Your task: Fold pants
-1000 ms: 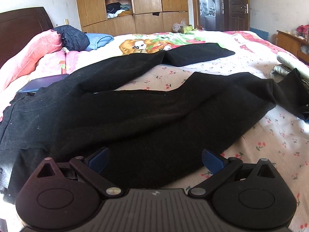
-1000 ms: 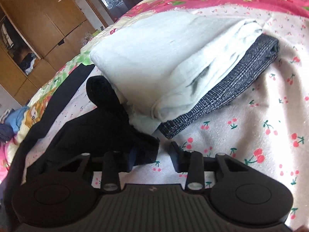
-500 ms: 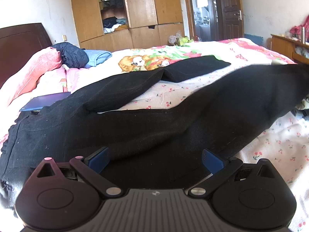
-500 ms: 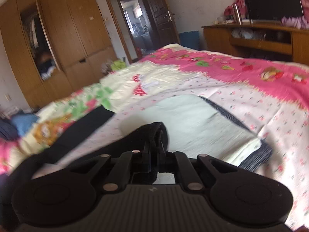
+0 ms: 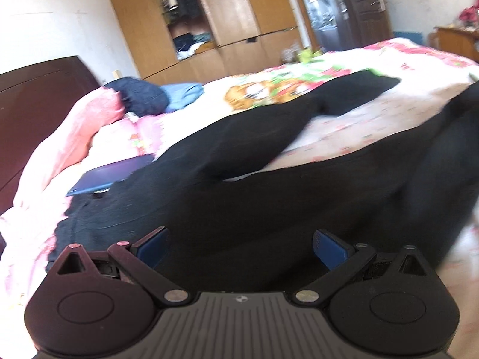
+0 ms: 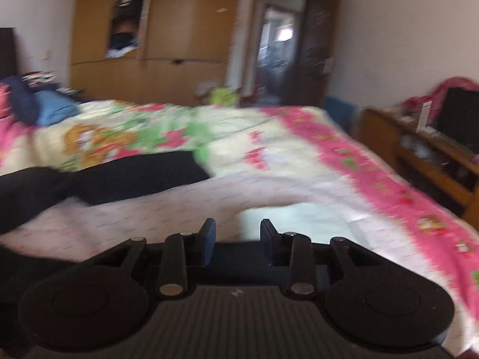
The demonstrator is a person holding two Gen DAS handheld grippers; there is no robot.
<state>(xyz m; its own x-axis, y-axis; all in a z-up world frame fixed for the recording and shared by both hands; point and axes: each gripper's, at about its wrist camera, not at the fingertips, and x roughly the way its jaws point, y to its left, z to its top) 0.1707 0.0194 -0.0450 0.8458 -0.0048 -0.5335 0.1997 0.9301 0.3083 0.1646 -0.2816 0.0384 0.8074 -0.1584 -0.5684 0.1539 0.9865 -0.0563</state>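
Note:
Black pants (image 5: 269,185) lie spread across the flowered bedspread (image 5: 359,119), one leg reaching to the far right, the near leg bunched and doubled at the right. My left gripper (image 5: 239,245) is open and empty, just above the near part of the pants. My right gripper (image 6: 238,233) is open and empty above the bed; the far pant leg (image 6: 134,176) lies to its left. The view is blurred by motion.
A pale folded garment (image 6: 299,218) lies just beyond the right gripper. Pink pillows (image 5: 83,131), a dark blue bundle (image 5: 140,98) and a blue flat object (image 5: 110,176) sit at the bed's head. A wardrobe (image 5: 227,21) stands behind, a wooden dresser (image 6: 425,161) at the right.
My right gripper was shut on the pant leg's end and lifted it; now it is open and the cloth is out of it. The near leg has shifted leftward. The left gripper stayed open.

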